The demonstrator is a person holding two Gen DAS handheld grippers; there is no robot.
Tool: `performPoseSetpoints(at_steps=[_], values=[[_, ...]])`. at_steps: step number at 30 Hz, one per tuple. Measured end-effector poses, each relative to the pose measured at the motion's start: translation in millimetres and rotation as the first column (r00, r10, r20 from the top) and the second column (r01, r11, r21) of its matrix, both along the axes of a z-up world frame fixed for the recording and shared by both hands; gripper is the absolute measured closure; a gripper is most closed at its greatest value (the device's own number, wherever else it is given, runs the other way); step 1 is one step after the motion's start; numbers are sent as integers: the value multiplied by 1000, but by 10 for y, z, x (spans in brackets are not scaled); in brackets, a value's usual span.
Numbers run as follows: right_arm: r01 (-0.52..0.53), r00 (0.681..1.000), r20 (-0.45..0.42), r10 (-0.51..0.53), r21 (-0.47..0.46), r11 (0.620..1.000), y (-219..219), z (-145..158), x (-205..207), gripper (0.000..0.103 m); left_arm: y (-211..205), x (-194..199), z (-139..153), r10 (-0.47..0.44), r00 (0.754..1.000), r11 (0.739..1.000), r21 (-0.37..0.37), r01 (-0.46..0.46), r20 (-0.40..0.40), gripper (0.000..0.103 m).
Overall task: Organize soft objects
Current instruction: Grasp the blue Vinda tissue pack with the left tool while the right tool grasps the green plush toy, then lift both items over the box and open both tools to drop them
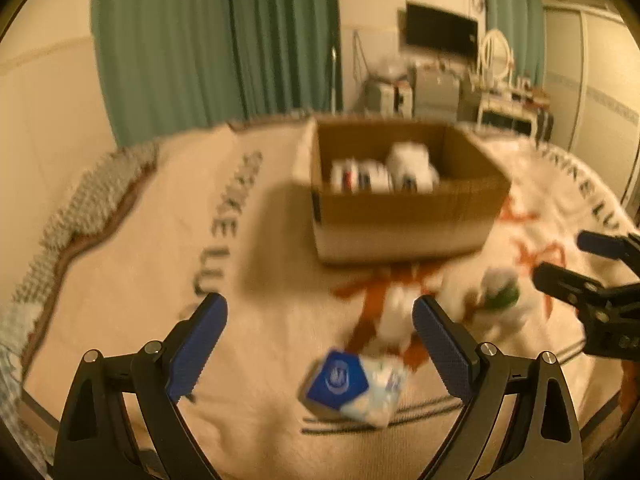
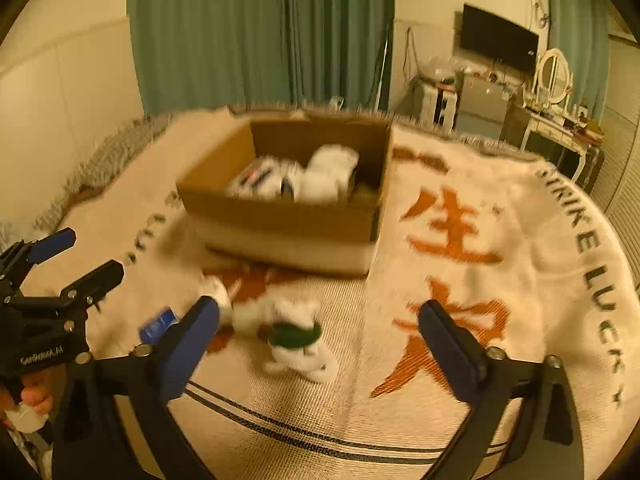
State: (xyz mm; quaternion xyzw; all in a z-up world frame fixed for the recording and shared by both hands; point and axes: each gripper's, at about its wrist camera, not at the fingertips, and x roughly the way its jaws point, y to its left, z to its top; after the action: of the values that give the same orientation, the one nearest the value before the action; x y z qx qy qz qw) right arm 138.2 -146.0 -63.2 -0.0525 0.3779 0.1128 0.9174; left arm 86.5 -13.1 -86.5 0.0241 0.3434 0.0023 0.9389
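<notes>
A brown cardboard box [image 1: 404, 208] stands on a cream blanket [image 1: 132, 280] and holds several white soft items [image 1: 380, 172]. A blue and white tissue pack [image 1: 352, 384] lies between the fingers of my open left gripper [image 1: 320, 320], below them. A white plush toy with a green collar [image 2: 294, 332] lies in front of the box, between the fingers of my open right gripper [image 2: 316, 320]. The toy also shows in the left wrist view [image 1: 498, 292], and the box in the right wrist view [image 2: 296, 216]. Both views are blurred.
The blanket [image 2: 520, 280] has orange characters and dark lettering. Green curtains [image 1: 216, 40] hang behind. A TV [image 2: 498, 42], cabinets and a dressing table [image 2: 560, 120] stand at the back right. The other gripper shows at each view's edge: right [image 1: 576, 258], left [image 2: 86, 254].
</notes>
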Motion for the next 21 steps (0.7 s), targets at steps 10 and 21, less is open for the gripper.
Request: performPoseSetpoints(at_steps=[10, 21], values=[[-11, 990, -142, 14, 22, 1000, 53, -660, 257, 43, 5, 55, -566, -56, 984, 998, -48, 48, -167, 9], [-16, 987, -156, 25, 56, 998, 32, -747, 274, 68, -45, 140, -819, -120, 950, 991, -88, 98, -289, 20]])
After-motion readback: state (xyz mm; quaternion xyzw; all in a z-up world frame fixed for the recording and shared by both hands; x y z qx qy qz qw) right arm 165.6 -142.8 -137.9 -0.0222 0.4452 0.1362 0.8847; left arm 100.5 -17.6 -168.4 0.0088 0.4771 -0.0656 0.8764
